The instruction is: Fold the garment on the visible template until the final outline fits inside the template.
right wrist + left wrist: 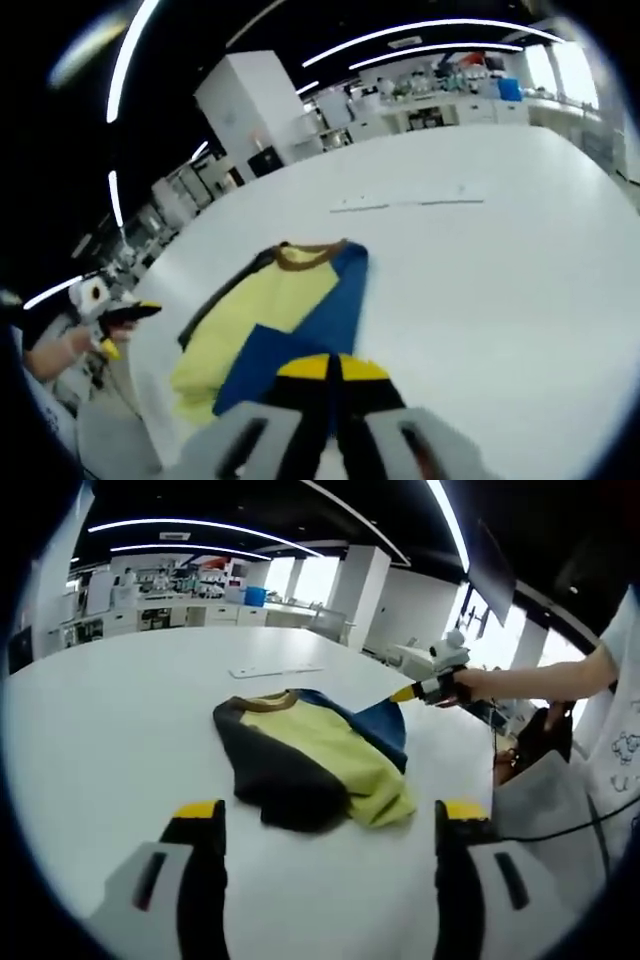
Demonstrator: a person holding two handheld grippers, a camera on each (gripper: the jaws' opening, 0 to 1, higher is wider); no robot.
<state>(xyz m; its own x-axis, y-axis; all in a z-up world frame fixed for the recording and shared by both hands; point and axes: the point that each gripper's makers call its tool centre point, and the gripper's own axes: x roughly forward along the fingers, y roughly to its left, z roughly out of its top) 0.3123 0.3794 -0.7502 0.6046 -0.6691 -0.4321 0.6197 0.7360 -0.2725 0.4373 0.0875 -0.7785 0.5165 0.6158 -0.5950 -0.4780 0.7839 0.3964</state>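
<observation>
Right gripper (pixel 330 368) clenched on the shirt's (pixel 310 755) blue sleeve (pixel 285 360), likely folding it inward. Left gripper (pixel 325 815) released, near the hem, on the white table (pixel 120 720).

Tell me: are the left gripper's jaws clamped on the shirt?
No. The left gripper stands open, short of the shirt.

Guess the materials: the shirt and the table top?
Shirt: soft knit fabric, probably cotton jersey, matte; it wrinkles and drapes in limp folds, with a ribbed-looking brown collar. Table: smooth white hard surface, likely laminate, with a faint sheen.
</observation>
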